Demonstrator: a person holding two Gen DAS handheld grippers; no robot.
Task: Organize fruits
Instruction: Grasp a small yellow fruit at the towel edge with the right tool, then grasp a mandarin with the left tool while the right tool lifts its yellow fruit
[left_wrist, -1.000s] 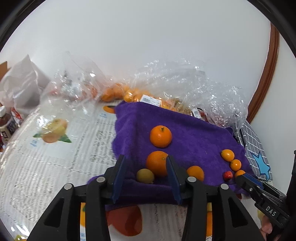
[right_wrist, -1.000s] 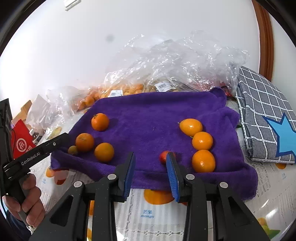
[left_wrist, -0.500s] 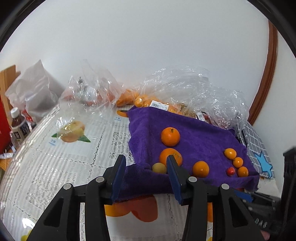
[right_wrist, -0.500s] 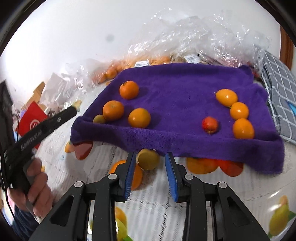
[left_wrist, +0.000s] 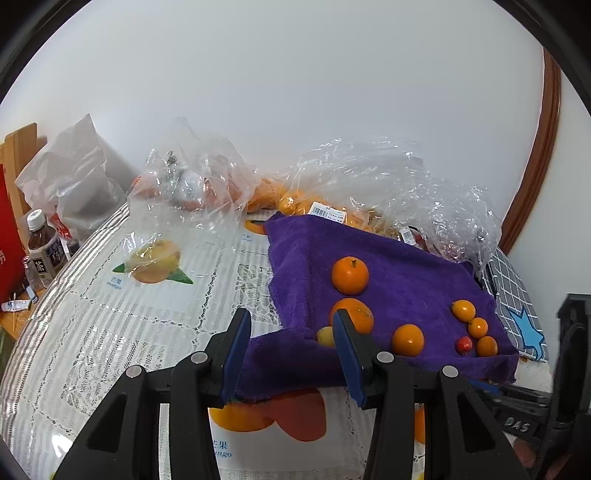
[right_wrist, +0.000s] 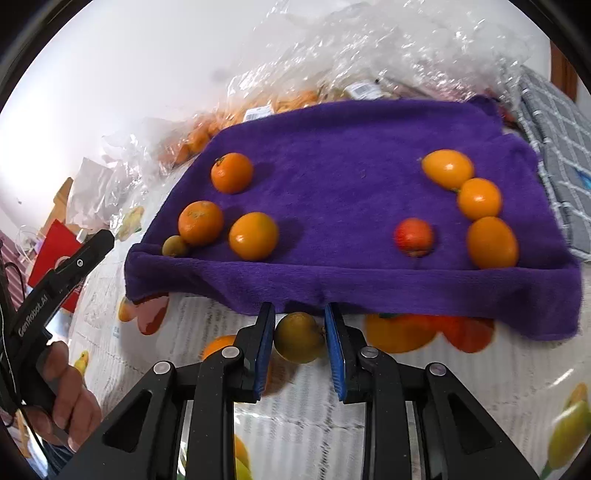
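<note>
Honestly, on my left wrist view the left hand-held gripper (left_wrist: 291, 345) hangs wide and empty before the purple towel (left_wrist: 406, 291). On the right wrist view, my right hand-held gripper (right_wrist: 300, 338) brackets an olive fruit (right_wrist: 299, 336) on the surface; contact looks likely, unconfirmed. It could roll away.

Left wrist view: looks from low over the tablecloth (left_wrist: 110, 332) toward the wall, with the purple towel (left_wrist: 406, 266) to its right.
Right wrist view: sits close at the purple towel (right_wrist: 351, 155) front edge, facing across it.
Shared: the towel, its oranges and the plastic bags (left_wrist: 388, 177) behind.
</note>
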